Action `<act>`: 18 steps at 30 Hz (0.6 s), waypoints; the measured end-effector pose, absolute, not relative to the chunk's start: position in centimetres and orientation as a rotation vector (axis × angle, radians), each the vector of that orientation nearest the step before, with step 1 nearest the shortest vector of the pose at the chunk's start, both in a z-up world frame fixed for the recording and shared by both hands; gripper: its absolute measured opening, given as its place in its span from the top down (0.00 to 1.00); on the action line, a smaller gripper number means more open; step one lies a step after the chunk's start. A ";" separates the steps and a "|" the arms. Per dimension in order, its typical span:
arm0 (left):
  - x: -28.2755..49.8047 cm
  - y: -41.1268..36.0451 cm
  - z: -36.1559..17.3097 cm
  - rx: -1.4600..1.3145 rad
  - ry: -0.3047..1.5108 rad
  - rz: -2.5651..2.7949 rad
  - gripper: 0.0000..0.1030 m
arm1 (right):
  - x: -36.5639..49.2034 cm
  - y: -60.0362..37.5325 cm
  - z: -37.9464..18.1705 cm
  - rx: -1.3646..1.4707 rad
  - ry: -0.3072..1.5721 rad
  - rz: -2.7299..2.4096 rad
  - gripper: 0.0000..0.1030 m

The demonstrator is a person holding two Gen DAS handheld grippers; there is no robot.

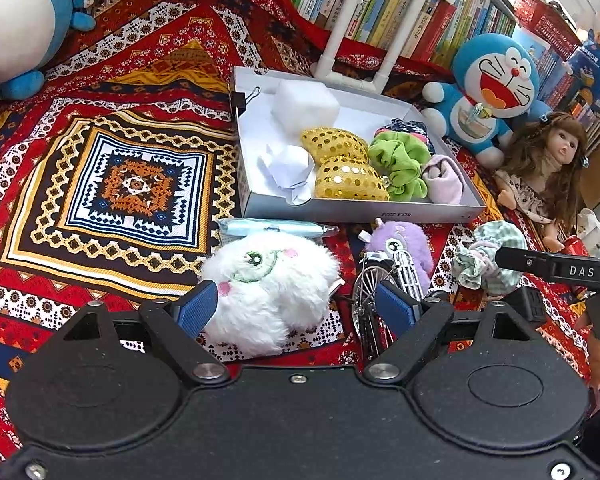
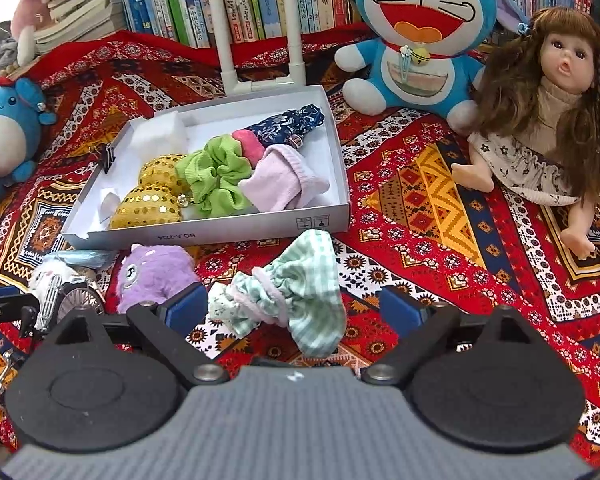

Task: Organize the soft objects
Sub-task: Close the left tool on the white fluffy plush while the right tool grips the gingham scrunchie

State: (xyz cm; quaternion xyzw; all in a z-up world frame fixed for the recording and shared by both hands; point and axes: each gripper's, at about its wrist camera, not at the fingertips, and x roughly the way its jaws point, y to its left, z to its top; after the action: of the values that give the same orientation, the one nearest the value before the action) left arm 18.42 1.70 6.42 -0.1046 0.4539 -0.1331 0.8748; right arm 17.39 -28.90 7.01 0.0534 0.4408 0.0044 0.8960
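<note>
On the patterned cloth (image 2: 428, 184): two soft toys and a scrunchie are lying loose, just in front of the box.
Left gripper (image 1: 296, 308): its jaws are standing spread around the white fluffy plush (image 1: 270, 280), one blue pad beside its cheek, the other over by the little metal bicycle (image 1: 384, 284); nothing is being pinched.
Right gripper (image 2: 296, 310): it is hanging wide open over the green checked scrunchie (image 2: 296, 292), pads apart from the fabric.
White box (image 2: 332, 148): it is already holding gold sequin pieces (image 2: 152, 200), a lime scrunchie (image 2: 216, 176) and a pink sock (image 2: 276, 184), so it looks like the collecting spot.
Purple plush (image 2: 152, 276): it is waiting between both grippers, untouched.
Likely reason: each hand seems to be lining up on its own item.
</note>
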 end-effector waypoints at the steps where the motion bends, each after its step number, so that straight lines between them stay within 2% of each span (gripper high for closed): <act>1: 18.5 1.7 6.3 -0.218 0.951 -0.278 0.18 | 17.5 -28.9 6.9 0.111 0.916 0.009 0.06; 11: 19.0 1.7 5.7 -0.225 0.970 -0.273 0.25 | 18.6 -29.0 6.1 0.122 0.935 0.011 0.06; 18: 19.2 1.9 5.4 -0.219 0.970 -0.265 0.30 | 19.1 -28.9 5.6 0.136 0.947 0.020 0.13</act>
State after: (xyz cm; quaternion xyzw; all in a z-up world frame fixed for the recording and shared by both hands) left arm 19.22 1.86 5.45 -0.1047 0.4637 -0.1265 0.8706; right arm 19.11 -28.88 5.64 0.0652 0.4558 0.0096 0.8876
